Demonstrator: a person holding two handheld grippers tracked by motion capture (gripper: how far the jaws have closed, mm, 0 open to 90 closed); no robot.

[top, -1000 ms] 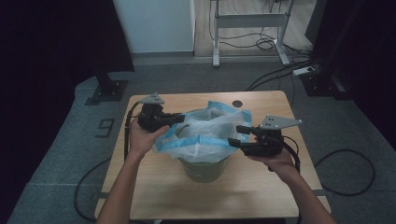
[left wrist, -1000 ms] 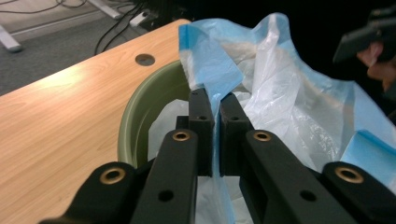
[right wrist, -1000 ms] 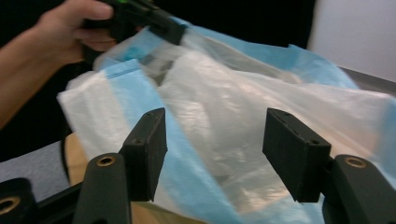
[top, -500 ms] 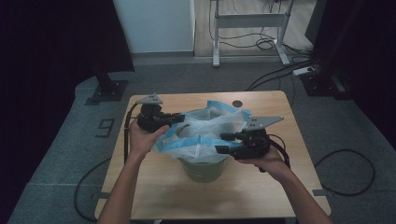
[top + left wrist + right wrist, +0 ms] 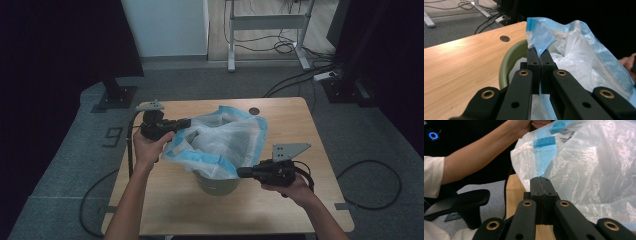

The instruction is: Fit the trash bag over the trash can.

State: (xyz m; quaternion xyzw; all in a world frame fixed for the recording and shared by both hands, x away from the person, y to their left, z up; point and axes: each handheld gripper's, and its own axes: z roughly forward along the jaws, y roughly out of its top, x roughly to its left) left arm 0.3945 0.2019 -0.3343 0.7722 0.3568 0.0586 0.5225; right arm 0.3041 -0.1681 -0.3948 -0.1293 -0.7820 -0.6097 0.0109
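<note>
A translucent white plastic bag with a blue rim sits in a small olive-green bin at the middle of the wooden table. My left gripper is at the bag's left side, shut on its blue edge just above the green bin rim. My right gripper is at the front right of the bin, shut on the blue rim of the bag. The bag mouth is stretched between the two grippers and hides most of the bin.
A round cable hole lies in the table's far edge, also seen in the left gripper view. A desk frame and cables stand on the floor behind. A black chair armrest and the person's forearm appear in the right gripper view.
My right gripper has moved toward the table's near edge and lower, drawing the bag's blue rim down over the front right of the bin. The left gripper has stayed put.
</note>
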